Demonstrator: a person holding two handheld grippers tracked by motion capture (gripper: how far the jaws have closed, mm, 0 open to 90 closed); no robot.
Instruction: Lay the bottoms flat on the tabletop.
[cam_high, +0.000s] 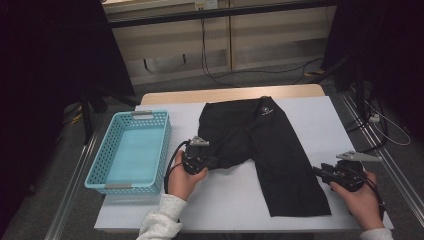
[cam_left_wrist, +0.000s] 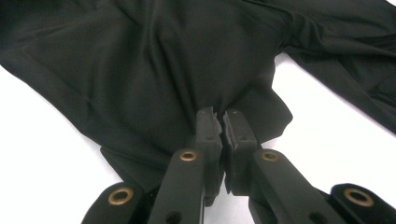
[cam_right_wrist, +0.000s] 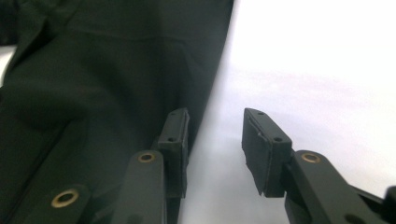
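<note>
So the black shorts (cam_high: 260, 145) are lying flat on the white tabletop (cam_high: 310, 115), waistband toward the far edge, one leg stretched down toward the near right corner and the other bunched up short on the left. Looks like a fold in progress, probably headed for the blue basket (cam_high: 131, 150) sitting just to the left of them.

The left hand-held gripper (cam_high: 212, 162) has its jaws pinched tight on the hem of that bunched leg; the left gripper view shows cloth gathering right into the closed pads. The right hand-held gripper (cam_right_wrist: 215, 135) is parted about halfway with nothing in it: one jaw sits over the outer edge of the long leg, the other over bare tabletop.

My take on doing this bit well: slide the right one in so the edge of the fabric goes fully between the pads before squeezing, and take both layers, not just the top one. Keep the left pinch steady meanwhile, otherwise the cloth drags and the leg wrinkles. Grab near the hem corner so the fold comes over straight.
</note>
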